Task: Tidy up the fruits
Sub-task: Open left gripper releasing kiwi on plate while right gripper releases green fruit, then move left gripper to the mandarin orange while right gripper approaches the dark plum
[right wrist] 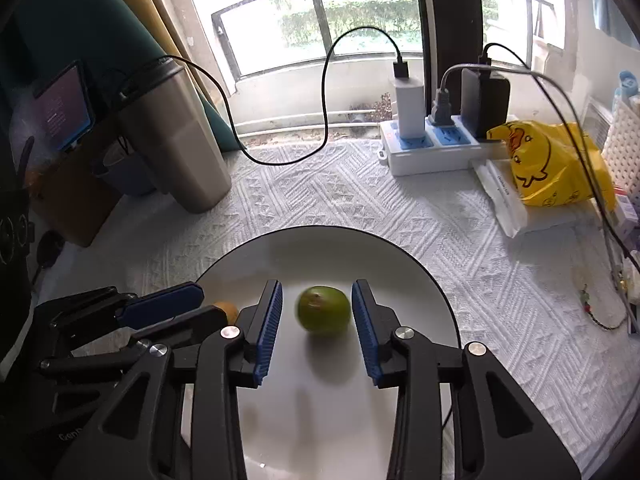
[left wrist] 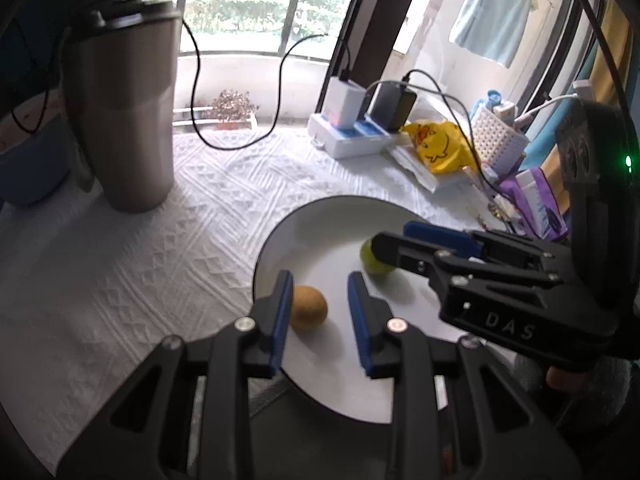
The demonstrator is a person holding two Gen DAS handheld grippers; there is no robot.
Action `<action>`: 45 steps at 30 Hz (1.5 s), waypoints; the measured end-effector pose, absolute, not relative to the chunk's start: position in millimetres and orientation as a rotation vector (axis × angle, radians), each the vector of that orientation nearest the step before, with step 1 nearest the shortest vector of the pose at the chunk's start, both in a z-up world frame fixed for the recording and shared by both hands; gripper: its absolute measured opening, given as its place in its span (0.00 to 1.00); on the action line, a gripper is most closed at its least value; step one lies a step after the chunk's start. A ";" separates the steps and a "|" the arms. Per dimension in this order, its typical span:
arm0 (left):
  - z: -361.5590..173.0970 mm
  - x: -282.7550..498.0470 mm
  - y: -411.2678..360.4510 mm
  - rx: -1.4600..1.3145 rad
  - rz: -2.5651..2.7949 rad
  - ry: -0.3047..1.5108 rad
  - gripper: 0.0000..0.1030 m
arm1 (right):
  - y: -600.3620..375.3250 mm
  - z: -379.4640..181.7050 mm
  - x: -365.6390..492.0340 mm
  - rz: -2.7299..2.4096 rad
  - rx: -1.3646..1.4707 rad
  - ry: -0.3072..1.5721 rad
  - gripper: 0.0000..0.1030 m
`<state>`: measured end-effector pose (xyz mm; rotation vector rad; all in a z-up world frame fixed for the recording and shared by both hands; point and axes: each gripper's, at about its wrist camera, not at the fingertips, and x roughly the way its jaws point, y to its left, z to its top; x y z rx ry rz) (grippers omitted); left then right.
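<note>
Green round fruit (right wrist: pixel 323 316) lies loose between right gripper's (right wrist: pixel 317 286) spread jaws on white ceramic plate (right wrist: pixel 400 264); left gripper's (left wrist: pixel 320 278) parted jaws flank brown oval fruit (left wrist: pixel 309 307).

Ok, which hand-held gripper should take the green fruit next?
Right. Its hand-held gripper is open and already straddles the green fruit on the white plate. The left hand-held gripper sits by the brown fruit.

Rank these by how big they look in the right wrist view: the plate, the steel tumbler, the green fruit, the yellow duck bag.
1. white plate, nearest the camera
2. steel tumbler
3. yellow duck bag; its look against the tumbler is less sure, since both stand farther back
4. green fruit
</note>
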<state>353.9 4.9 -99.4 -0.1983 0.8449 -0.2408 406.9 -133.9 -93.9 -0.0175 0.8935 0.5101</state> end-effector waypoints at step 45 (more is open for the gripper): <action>-48.0 218.2 -20.8 -0.157 -0.219 0.716 0.43 | -179.2 -39.7 263.4 0.481 -0.015 0.763 0.37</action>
